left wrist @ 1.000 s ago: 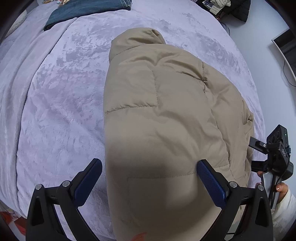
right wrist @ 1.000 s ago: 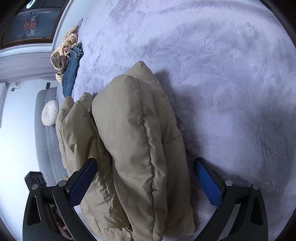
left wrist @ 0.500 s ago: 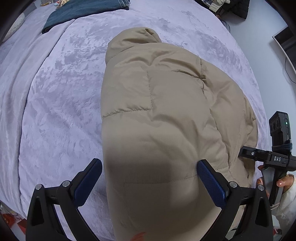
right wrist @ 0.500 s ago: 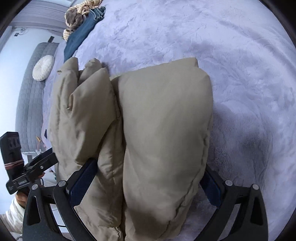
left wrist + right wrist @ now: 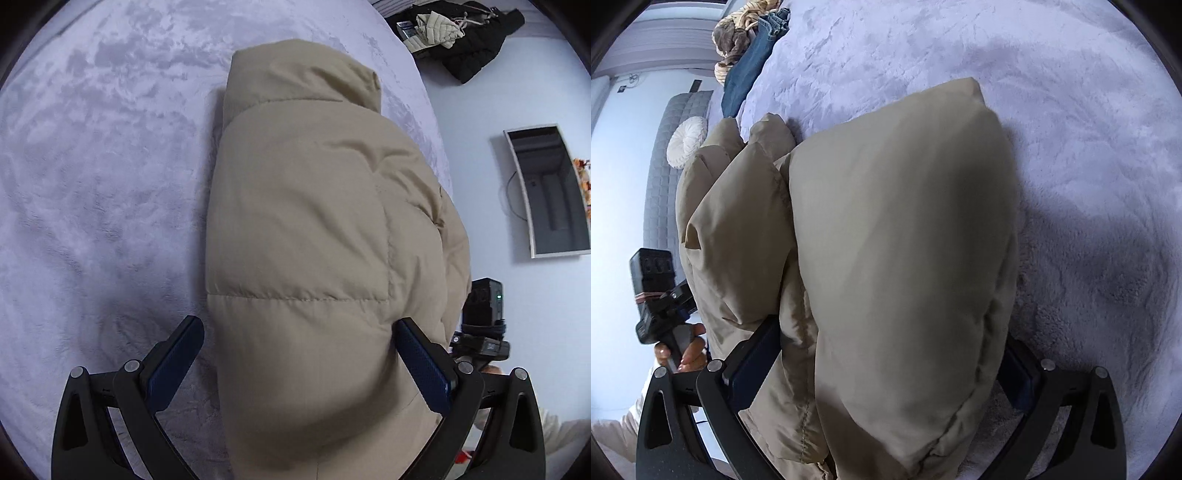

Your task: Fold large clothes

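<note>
A beige puffer jacket (image 5: 306, 236) lies folded in a thick bundle on a bed covered by a lilac plush blanket (image 5: 92, 177). Its collar end points away from the left wrist camera, and the quilted back panel faces up.

The left claw (image 5: 299, 362) is spread wide around the near end of the jacket. The right finger (image 5: 424, 365) touches the jacket's side, while the left finger (image 5: 173, 362) stands just beside the jacket over bare blanket, apart from the fabric. It grips nothing.

The right claw (image 5: 882, 369) is also spread wide, straddling the jacket from another side. The puffed fold (image 5: 905, 258) fills the gap between the fingers; the left finger (image 5: 753, 358) presses against the softer folded layers, and the right finger (image 5: 1019, 373) is mostly hidden behind the bulging fabric. Whether the pads pinch the jacket or only flank it cannot be told.

In the right wrist view, the person's hand (image 5: 683, 350) holds the left claw's handle just beside the jacket. Beyond the jacket, at the far edge of the bed, lie blue jeans (image 5: 750, 66) next to a brown bundle (image 5: 735, 37). In the left wrist view, a dark coat (image 5: 465, 40) lies past the jacket's collar end, off the bed's corner, and a monitor (image 5: 546, 192) hangs on the wall to the jacket's right.
</note>
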Demonstrator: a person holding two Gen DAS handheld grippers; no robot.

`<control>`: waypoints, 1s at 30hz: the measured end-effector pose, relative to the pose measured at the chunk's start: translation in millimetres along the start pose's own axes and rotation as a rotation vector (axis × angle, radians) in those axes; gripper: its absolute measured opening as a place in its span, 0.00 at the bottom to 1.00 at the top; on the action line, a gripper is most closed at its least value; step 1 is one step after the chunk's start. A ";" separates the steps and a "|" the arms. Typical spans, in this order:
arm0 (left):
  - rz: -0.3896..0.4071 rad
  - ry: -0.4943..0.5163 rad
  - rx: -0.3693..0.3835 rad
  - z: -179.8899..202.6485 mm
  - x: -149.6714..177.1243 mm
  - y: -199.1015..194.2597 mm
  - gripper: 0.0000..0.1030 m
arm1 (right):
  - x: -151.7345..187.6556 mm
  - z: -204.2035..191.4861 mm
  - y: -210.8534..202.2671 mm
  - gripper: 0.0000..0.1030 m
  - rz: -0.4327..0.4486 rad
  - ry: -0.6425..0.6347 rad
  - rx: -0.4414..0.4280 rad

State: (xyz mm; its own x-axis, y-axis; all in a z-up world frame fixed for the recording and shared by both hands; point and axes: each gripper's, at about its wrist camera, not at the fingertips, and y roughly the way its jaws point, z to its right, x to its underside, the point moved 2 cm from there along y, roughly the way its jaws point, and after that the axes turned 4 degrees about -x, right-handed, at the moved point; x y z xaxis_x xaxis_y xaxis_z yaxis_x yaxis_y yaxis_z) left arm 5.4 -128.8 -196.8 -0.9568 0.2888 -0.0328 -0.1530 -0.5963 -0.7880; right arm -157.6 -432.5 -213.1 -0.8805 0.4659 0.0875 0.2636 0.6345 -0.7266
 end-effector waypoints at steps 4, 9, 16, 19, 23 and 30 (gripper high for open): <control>-0.041 -0.023 0.139 -10.0 -5.6 21.4 1.00 | -7.3 1.4 6.2 1.00 -0.008 -0.018 -0.051; -0.079 -0.042 0.203 -12.1 -4.9 43.5 1.00 | -21.9 -0.8 18.7 1.00 -0.030 -0.028 -0.101; -0.078 0.037 0.074 14.4 -3.0 45.5 1.00 | -26.1 -3.5 26.2 1.00 -0.027 0.013 -0.085; -0.062 0.075 0.010 29.0 0.4 42.7 1.00 | -24.2 -3.0 24.7 1.00 -0.024 0.042 -0.086; -0.046 0.082 -0.046 39.4 1.1 38.2 1.00 | -20.9 -1.5 19.6 0.95 -0.023 0.073 -0.096; -0.016 0.099 -0.091 56.3 5.0 31.9 0.92 | -13.6 -6.7 3.6 0.51 0.006 0.067 -0.149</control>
State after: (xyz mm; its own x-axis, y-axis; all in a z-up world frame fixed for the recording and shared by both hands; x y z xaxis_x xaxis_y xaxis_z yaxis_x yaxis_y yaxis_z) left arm -18.2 -188.5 -187.5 -0.9249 0.3724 -0.0769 -0.1402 -0.5218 -0.8414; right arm -142.1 -432.3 -212.4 -0.8516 0.5072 0.1326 0.3287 0.7136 -0.6187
